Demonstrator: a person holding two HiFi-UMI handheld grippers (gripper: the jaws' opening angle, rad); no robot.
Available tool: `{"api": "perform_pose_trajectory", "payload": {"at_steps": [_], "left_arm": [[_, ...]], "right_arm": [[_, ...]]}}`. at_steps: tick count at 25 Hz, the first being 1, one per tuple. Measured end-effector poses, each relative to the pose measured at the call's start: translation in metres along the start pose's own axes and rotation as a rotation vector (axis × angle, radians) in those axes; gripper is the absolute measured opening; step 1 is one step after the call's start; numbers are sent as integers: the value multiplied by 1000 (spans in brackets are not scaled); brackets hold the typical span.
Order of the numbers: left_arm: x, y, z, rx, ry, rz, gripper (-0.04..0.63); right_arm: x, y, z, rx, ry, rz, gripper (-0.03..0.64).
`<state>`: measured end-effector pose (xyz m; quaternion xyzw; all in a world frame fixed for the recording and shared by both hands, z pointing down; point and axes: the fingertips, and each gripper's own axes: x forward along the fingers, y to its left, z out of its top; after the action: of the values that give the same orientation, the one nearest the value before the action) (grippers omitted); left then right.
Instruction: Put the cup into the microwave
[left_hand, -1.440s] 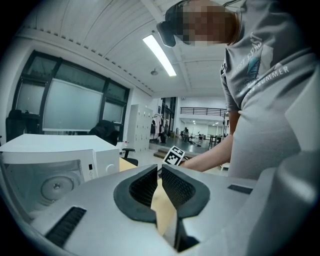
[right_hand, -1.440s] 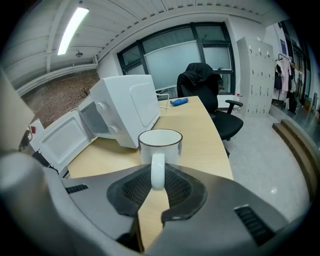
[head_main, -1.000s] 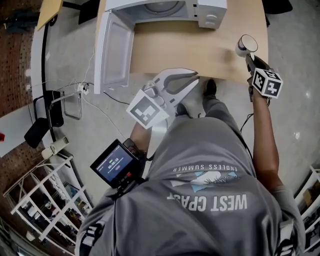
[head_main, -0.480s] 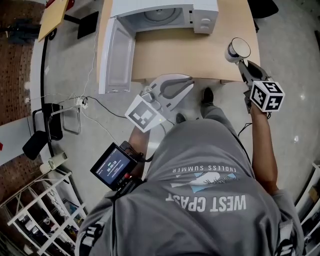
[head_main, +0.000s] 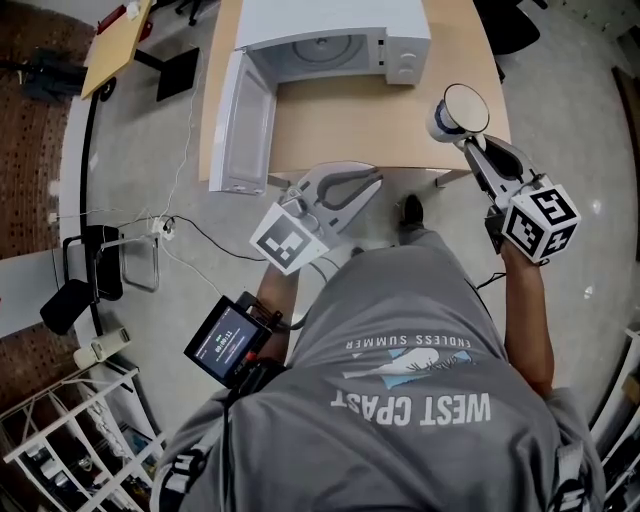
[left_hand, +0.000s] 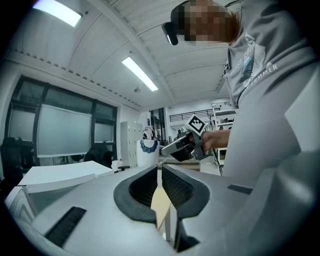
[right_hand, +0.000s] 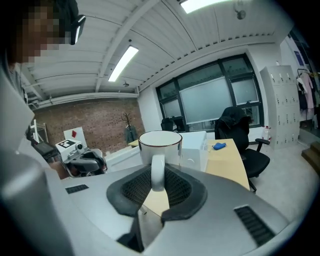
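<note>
A white cup (head_main: 460, 108) with a dark rim hangs in the air over the right end of the wooden table (head_main: 370, 125). My right gripper (head_main: 468, 140) is shut on its handle. In the right gripper view the cup (right_hand: 160, 144) stands upright just beyond the jaws, its handle (right_hand: 157, 172) pinched between the pads. The white microwave (head_main: 335, 40) sits at the table's far side, its door (head_main: 245, 120) swung open to the left. My left gripper (head_main: 372, 178) hovers at the table's near edge, shut and empty. The left gripper view also shows the cup (left_hand: 148, 152).
A black office chair (right_hand: 240, 130) stands beyond the table's right end, and a small blue object (right_hand: 218, 146) lies on the table. Cables (head_main: 180, 215) trail over the floor on the left, near a wire shelf (head_main: 70, 450). A small screen (head_main: 228, 340) hangs at the person's waist.
My right gripper has lifted the cup off the table's right edge, up and a little toward the microwave. The left gripper has shifted slightly along the near edge.
</note>
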<state>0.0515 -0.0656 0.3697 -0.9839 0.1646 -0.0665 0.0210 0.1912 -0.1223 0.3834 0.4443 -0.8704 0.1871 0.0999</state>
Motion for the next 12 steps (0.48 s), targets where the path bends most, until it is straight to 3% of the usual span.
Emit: {"api": "perform_pose_trajectory", "payload": {"at_steps": [6, 12], "left_arm": [[-15, -12, 16, 53, -36, 16, 25], [-46, 14, 46, 96, -115, 127, 25]], "right_arm": [[-23, 59, 12, -88, -31, 118, 71], [-24, 112, 37, -239, -60, 209, 71]]}}
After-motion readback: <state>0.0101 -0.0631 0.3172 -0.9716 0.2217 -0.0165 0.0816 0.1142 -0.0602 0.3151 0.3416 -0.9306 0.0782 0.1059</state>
